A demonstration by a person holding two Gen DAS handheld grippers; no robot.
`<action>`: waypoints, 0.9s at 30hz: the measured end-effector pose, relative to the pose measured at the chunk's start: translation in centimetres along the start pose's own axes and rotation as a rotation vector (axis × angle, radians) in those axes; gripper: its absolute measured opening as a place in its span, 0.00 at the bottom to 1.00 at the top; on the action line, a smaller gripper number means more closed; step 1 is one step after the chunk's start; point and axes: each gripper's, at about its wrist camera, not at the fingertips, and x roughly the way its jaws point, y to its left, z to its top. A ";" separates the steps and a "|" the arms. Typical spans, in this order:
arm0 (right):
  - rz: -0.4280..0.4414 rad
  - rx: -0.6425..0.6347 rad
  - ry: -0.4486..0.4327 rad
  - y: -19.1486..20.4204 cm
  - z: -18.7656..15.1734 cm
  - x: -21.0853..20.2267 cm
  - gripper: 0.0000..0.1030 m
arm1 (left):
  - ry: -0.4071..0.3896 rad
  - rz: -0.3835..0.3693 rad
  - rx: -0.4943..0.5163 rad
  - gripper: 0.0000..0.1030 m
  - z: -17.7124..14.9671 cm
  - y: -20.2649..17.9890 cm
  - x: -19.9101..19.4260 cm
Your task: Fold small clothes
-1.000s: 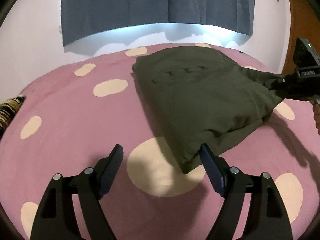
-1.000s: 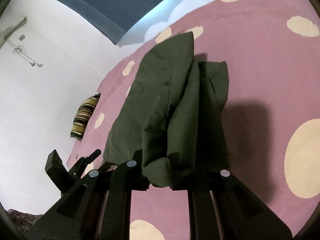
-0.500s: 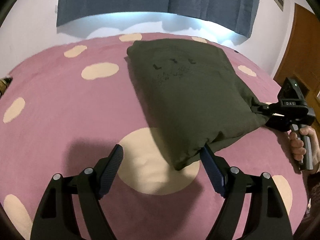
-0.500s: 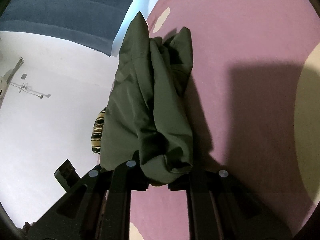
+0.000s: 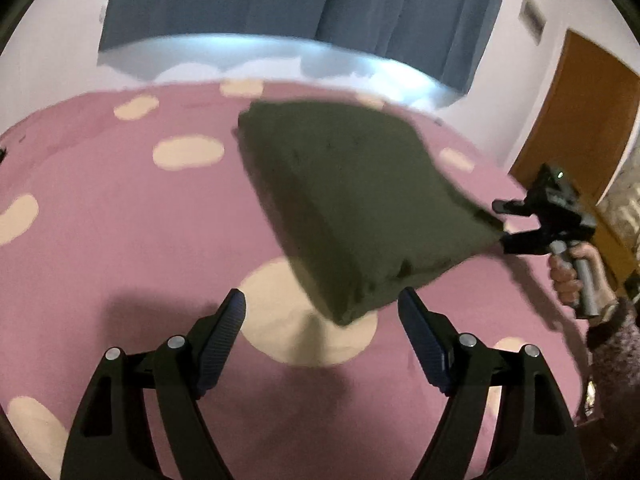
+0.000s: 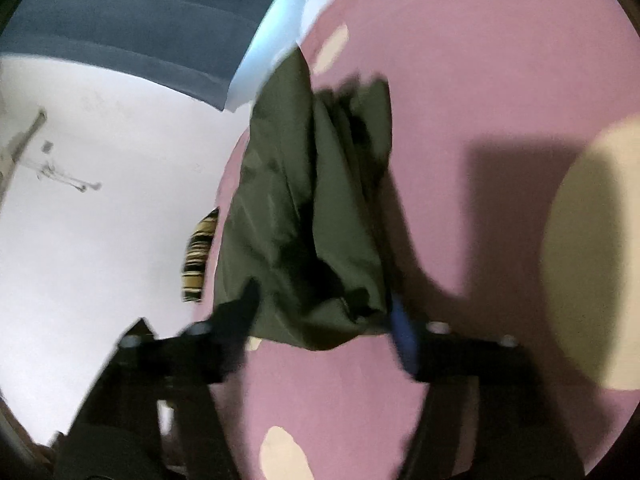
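Left gripper [image 5: 320, 312] stands wide open and empty, the folded olive garment [image 5: 360, 204] just ahead on the pink spotted bedspread [image 5: 120, 220]. Right gripper [image 6: 324, 320], jaws opening, has the garment's bunched corner between its fingers; beyond hangs a blue curtain [image 5: 280, 8], with a wooden door [image 5: 580, 120] alongside

Bed [image 5: 120, 240] with pink cover, cream spots. Dark green folded garment [image 5: 352, 200] lies on it, near corner over a big cream spot [image 5: 288, 320]. Striped cloth [image 6: 198, 256] at the bed's edge beyond the garment.
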 end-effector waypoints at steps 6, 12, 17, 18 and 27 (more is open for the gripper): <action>-0.035 -0.030 -0.023 1.3 5.7 1.3 0.78 | 0.005 -0.038 -0.079 0.75 6.2 1.9 3.3; -0.041 0.012 0.010 0.4 12.3 6.2 0.78 | 0.107 -0.034 -0.101 0.75 11.2 2.6 11.2; -0.073 0.005 0.073 -0.1 14.1 9.6 0.75 | 0.179 0.044 -0.087 0.77 12.3 2.9 15.3; -0.093 0.000 0.086 -0.4 13.8 10.1 0.72 | 0.193 0.053 -0.085 0.77 12.3 3.2 15.8; -0.103 -0.004 0.088 -1.8 13.4 10.5 0.47 | 0.202 0.066 -0.116 0.80 11.2 3.6 16.7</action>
